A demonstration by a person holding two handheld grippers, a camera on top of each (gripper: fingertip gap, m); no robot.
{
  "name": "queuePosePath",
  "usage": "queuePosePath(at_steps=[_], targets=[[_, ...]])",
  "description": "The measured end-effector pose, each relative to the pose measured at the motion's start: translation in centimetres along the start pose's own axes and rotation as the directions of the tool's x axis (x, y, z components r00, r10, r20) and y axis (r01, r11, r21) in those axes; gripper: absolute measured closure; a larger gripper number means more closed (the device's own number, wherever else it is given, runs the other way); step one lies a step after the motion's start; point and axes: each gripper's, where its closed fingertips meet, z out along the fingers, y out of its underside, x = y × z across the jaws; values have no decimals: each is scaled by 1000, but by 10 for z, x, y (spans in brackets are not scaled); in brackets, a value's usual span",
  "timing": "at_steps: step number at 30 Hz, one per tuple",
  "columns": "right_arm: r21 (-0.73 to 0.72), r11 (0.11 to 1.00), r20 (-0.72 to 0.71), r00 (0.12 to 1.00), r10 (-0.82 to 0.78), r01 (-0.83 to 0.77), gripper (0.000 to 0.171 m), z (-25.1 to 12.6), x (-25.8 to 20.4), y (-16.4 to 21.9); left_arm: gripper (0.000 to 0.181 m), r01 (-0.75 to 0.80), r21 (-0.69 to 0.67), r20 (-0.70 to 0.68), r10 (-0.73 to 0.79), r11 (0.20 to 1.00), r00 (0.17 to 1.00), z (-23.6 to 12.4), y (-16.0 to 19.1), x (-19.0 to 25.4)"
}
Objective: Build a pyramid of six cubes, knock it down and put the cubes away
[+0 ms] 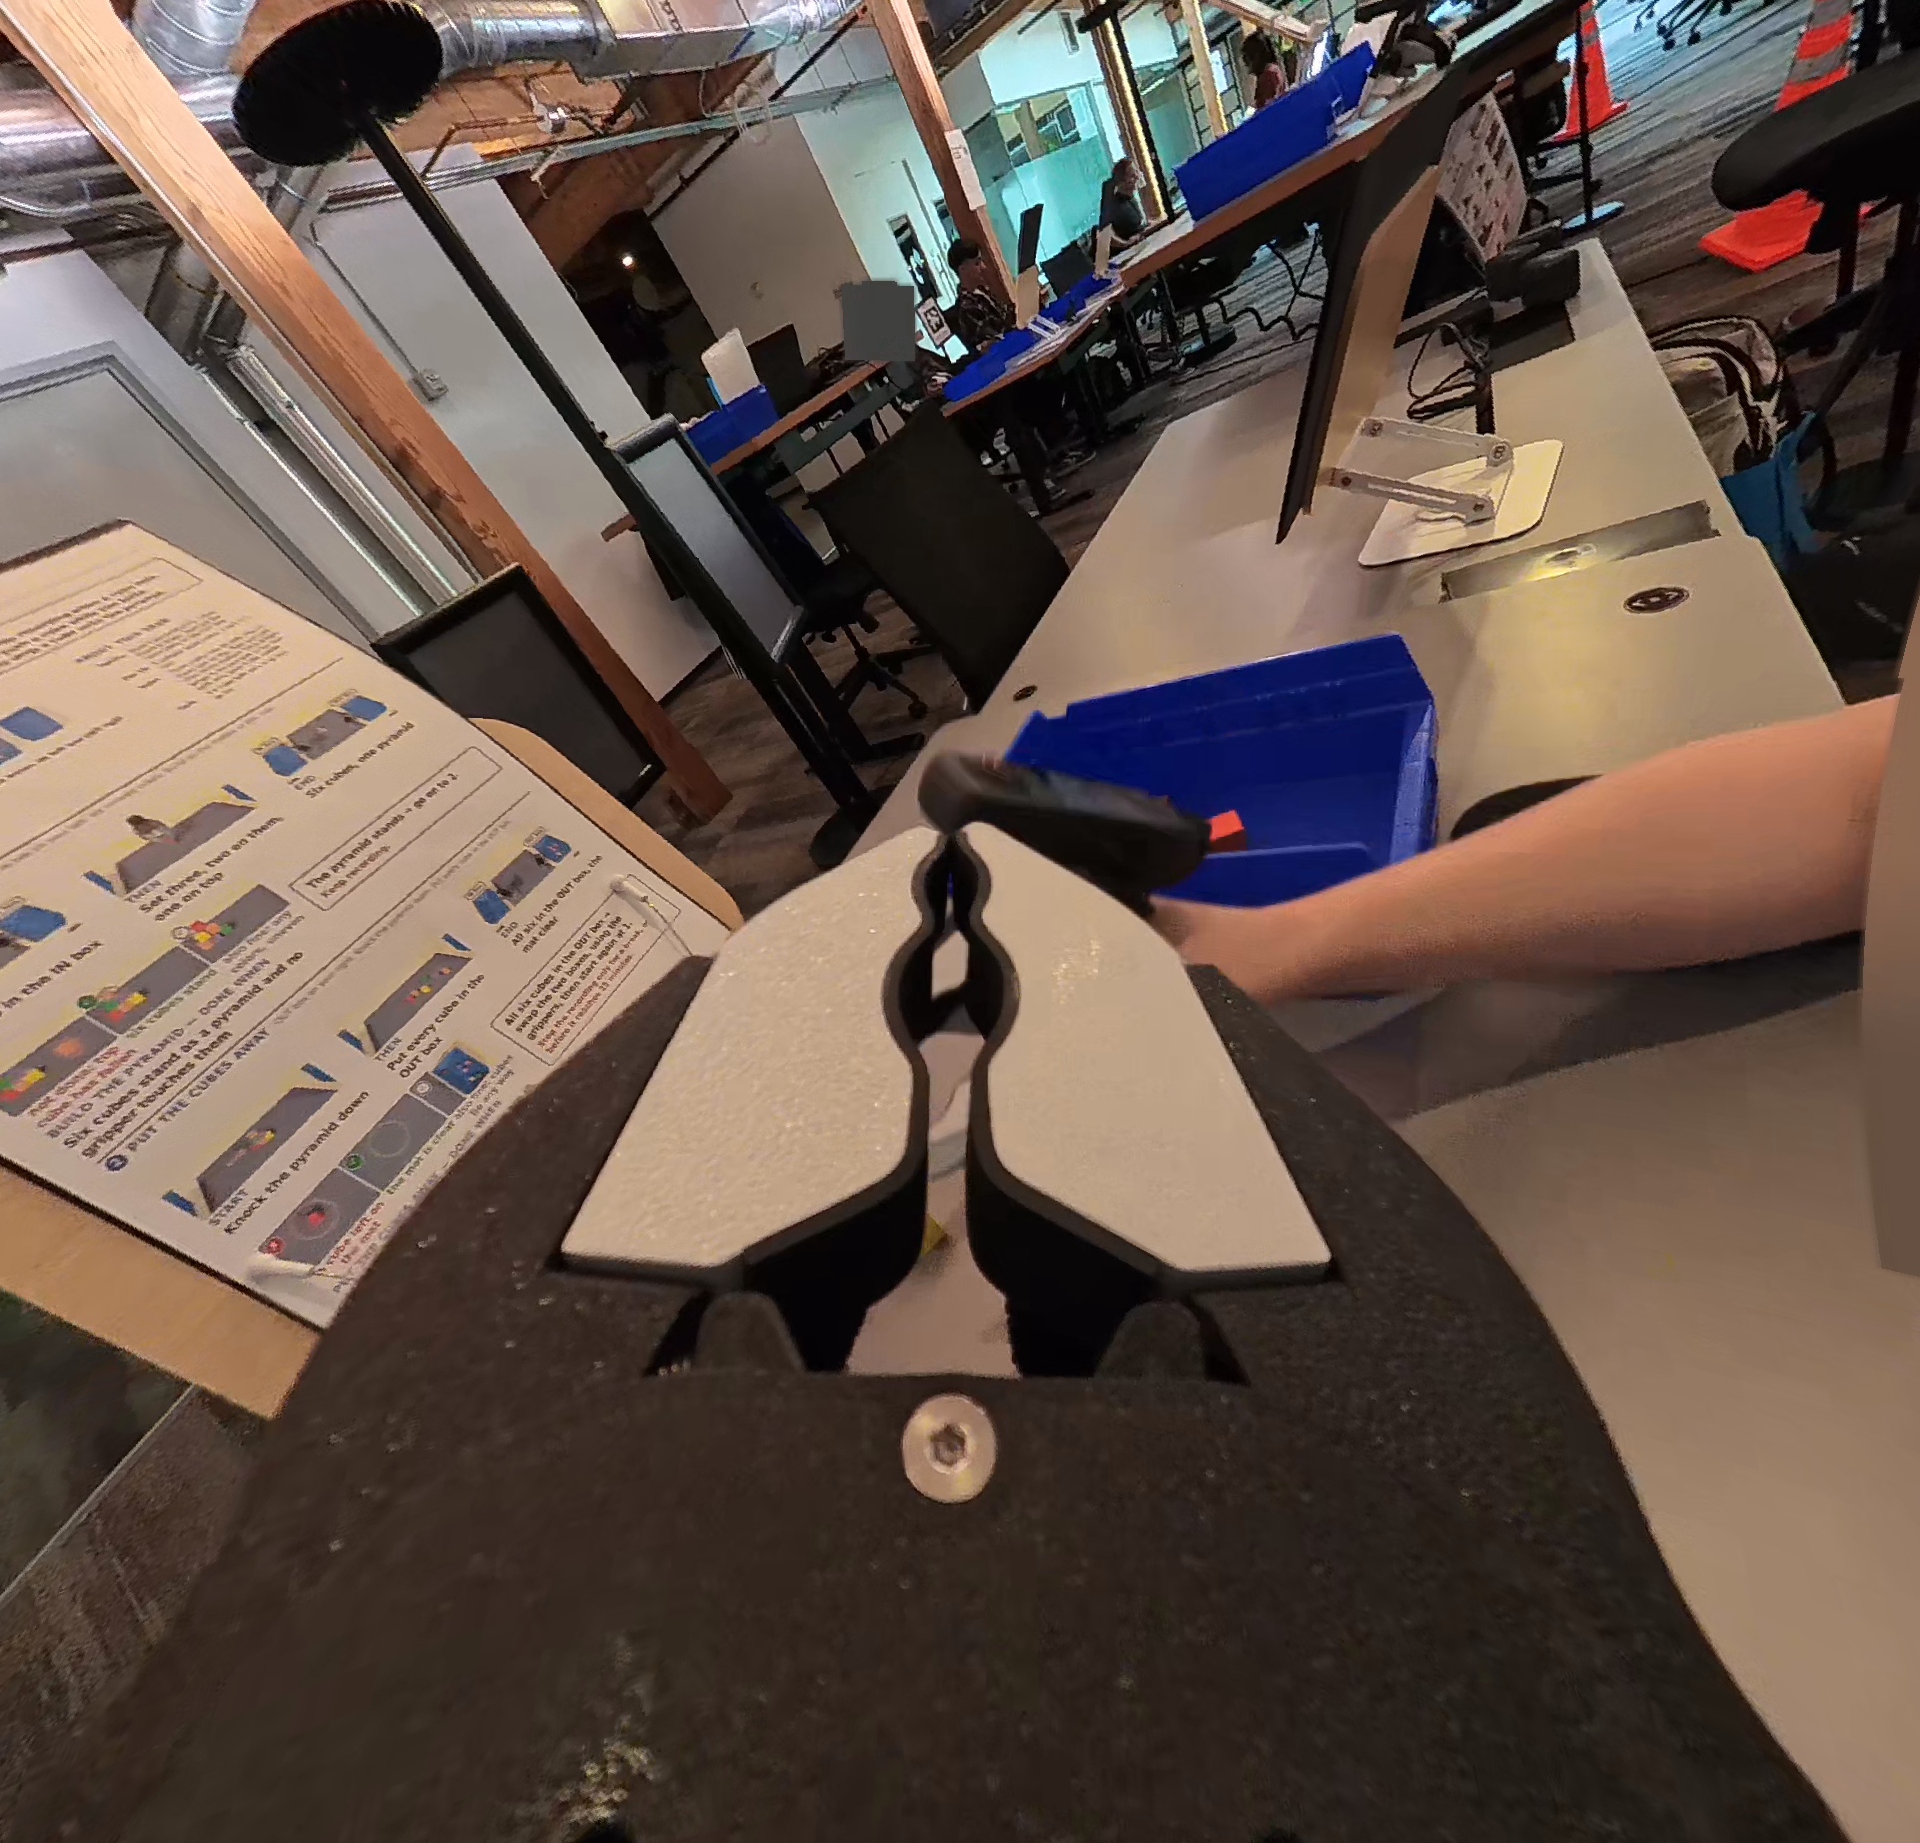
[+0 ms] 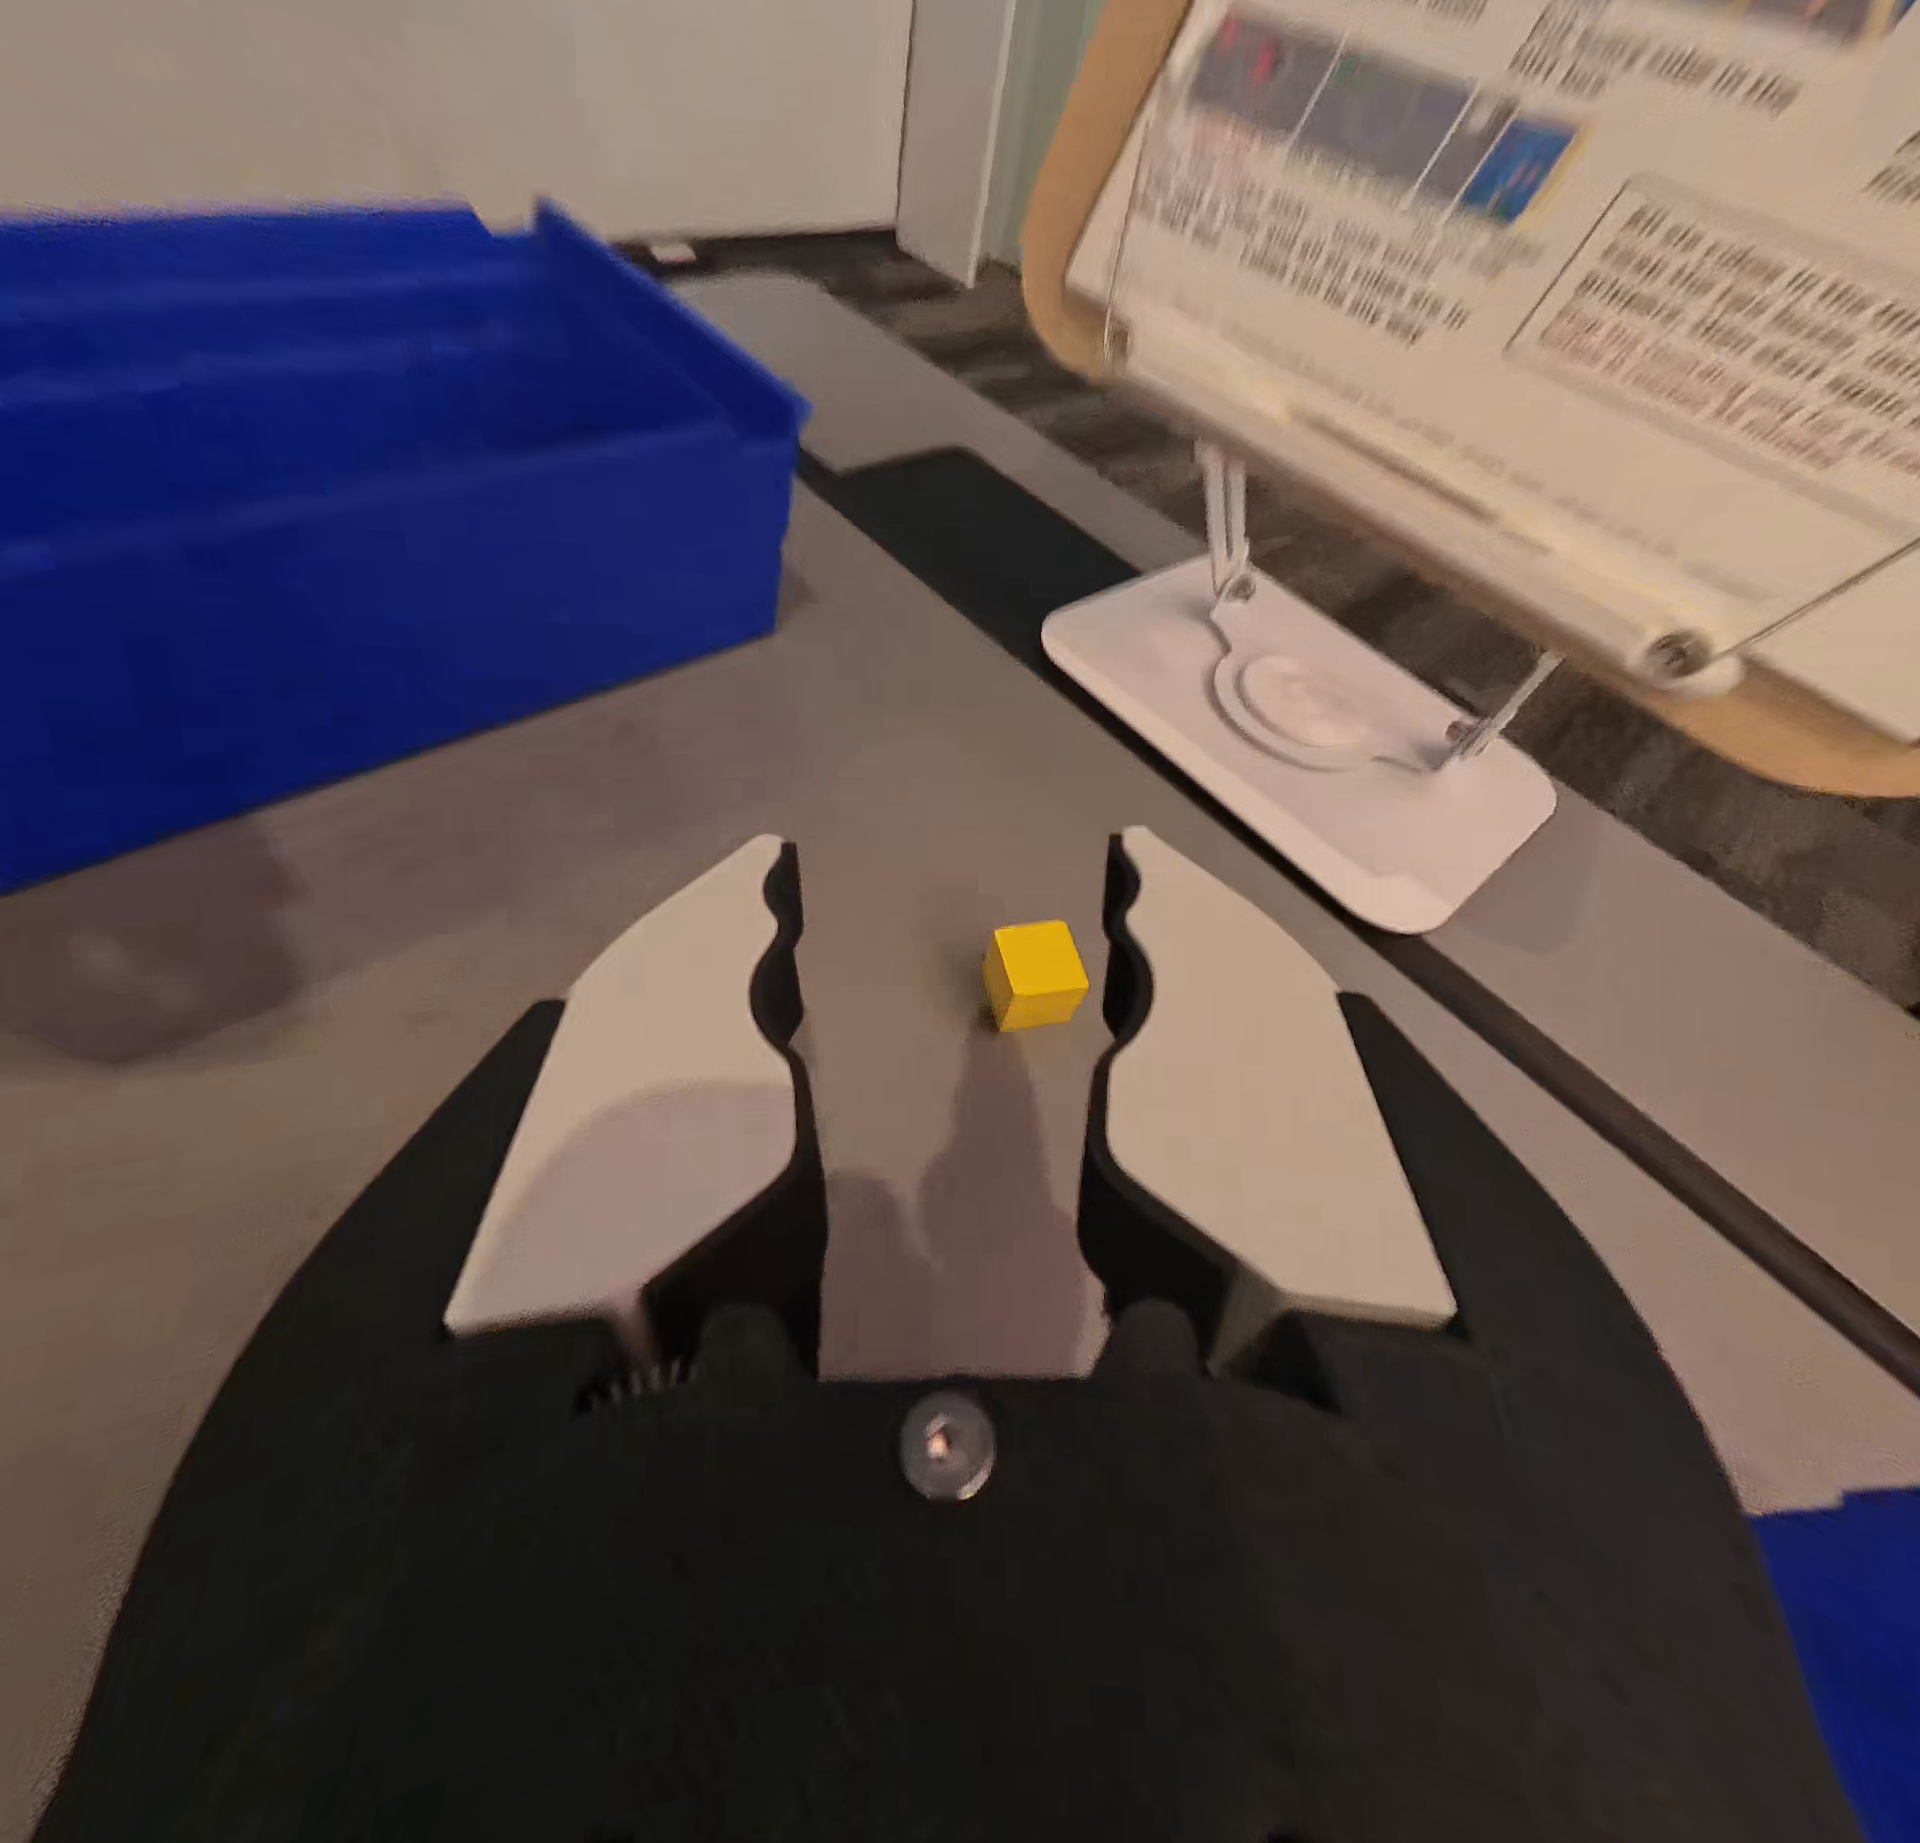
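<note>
Jaws of the left gripper [image 1: 951, 843] closed, empty; right gripper [image 2: 951, 884] jaws parted around a yellow cube [image 2: 1035, 974] on the desk [image 2: 914, 671]. Blue bin [image 2: 364, 546] at 10 o'clock, instruction stand [image 2: 1299, 744] at 2 o'clock.

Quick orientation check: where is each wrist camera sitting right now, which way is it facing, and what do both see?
Left wrist view: sits behind the left gripper, jaws shut, facing across the table at a blue bin and the office; a forearm shows.
Right wrist view: sits behind the right gripper, jaws open, looking down at a yellow cube on the grey mat; no arm shows.
Shared: the instruction board.
</note>
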Motion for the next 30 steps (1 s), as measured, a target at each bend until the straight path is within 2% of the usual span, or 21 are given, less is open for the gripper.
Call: queuePosePath(at_steps=[3,9,17,20,22,25,28,30], targets=[[-153,986,-60,995,-77,67,114,33,12,43,181,8,17,8,-9,1000,1000,-4,-3,-3],[-302,953,-90,995,-44,15,115,65,28,90,181,-1,12,-1,1,1000,1000,-3,-1,-3],[-329,943,-46,999,25,-39,119,80,26,98,181,-5,7,-11,5,1000,1000,-1,1,-3],[-339,940,-23,999,33,-38,140,82,22,98,181,-1,6,-9,1,1000,1000,-1,2,-3],[-346,936,-6,998,61,-60,142,79,17,97,181,-2,1,-10,2,1000,1000,0,3,-3],[-347,937,15,999,37,-30,143,66,9,80,181,-7,-10,-16,6,1000,1000,2,5,-1],[-261,964,25,999,-42,47,142,31,6,25,181,-9,-12,-17,8,1000,1000,1,6,-1],[-205,975,5,996,-90,89,142,-10,15,-16,181,-5,-2,-19,5,1000,1000,-1,3,0]])
